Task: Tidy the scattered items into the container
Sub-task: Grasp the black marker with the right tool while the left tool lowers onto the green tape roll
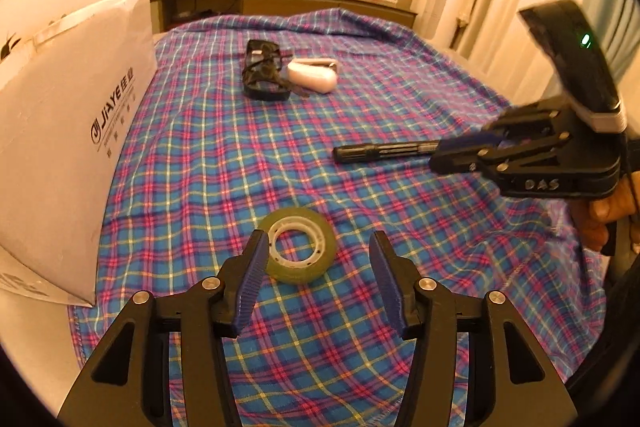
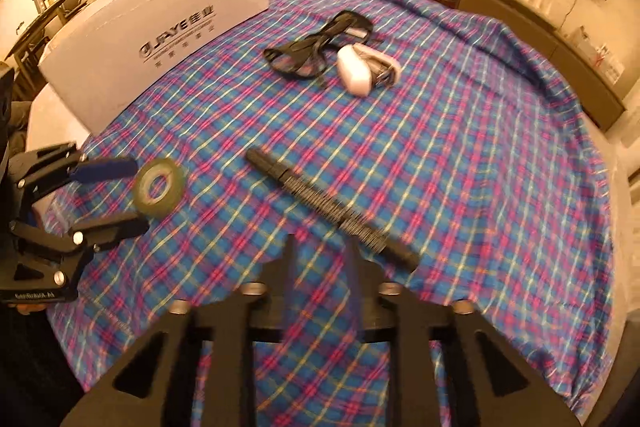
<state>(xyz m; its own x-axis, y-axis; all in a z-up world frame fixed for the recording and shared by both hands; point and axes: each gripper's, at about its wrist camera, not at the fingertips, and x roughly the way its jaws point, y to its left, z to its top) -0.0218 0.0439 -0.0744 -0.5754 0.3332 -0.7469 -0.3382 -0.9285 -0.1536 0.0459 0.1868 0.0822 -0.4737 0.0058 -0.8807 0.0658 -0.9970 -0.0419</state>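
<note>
White box (image 2: 160,39) stands shut beside the plaid cloth (image 2: 460,155).

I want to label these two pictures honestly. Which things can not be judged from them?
- White box: its opening is cut off by the edge in the left wrist view and faces away in the right, so its contents are unseen.
- Right gripper: fingers blurred in its own view; whether they touch the black pen is unclear.
- Dark strappy item: too small to identify.

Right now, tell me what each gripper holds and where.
Nothing held. Left gripper is open around the tape roll; right gripper is open by the pen.
</note>
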